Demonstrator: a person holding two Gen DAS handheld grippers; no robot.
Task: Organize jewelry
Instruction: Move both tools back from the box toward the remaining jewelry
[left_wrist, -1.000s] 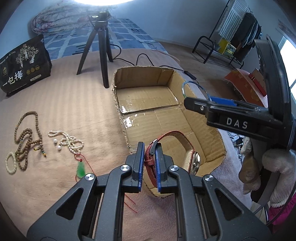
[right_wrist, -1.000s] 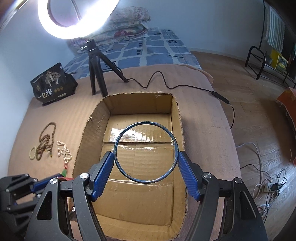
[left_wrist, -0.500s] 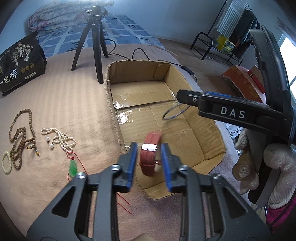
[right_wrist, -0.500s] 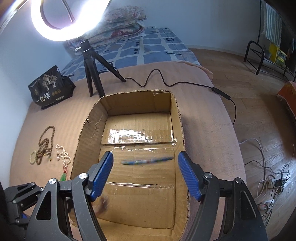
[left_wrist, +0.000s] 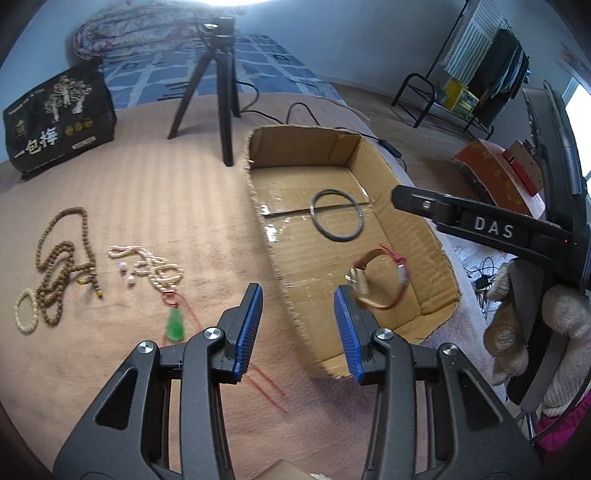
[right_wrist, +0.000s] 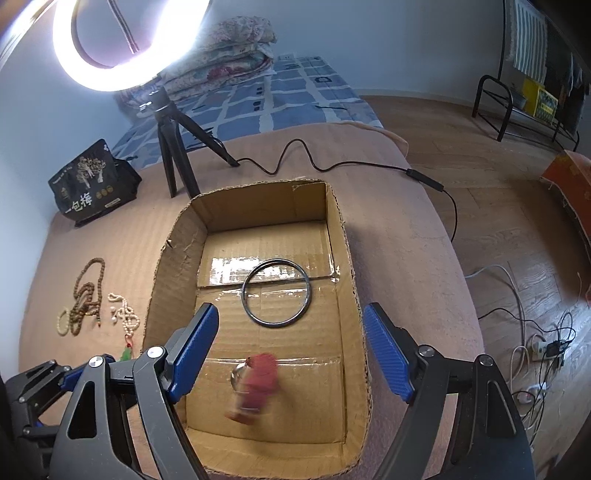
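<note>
Jewelry is now landing in the cardboard box (right_wrist: 341, 258): a second ago the left gripper (left_wrist: 298, 321) was clenched on the red-strapped watch (left_wrist: 380, 277) and the right gripper (right_wrist: 290, 350) held the dark bangle (right_wrist: 276, 292) across its span. Both jaws have just been opening, and nothing sits between either pair now. The bangle lies flat on the box floor near the taped seam. The watch is blurred in both views, so it seems to be tumbling or just settling at the near end of the box, apart from the bangle.

That puts two pieces inside the box. Out on the pink bedspread (left_wrist: 147, 192), left of the box, four more wait: the brown bead necklace (left_wrist: 61, 258), a small cream bead bracelet (left_wrist: 26, 310), the pearl necklace (left_wrist: 147, 264) and the green pendant on a red cord (left_wrist: 175, 325). All lie close together, some touching, so picking one strand without dragging a neighbour looks like the tricky part. The pendant is nearest the left gripper and seems a sensible next target.
</note>
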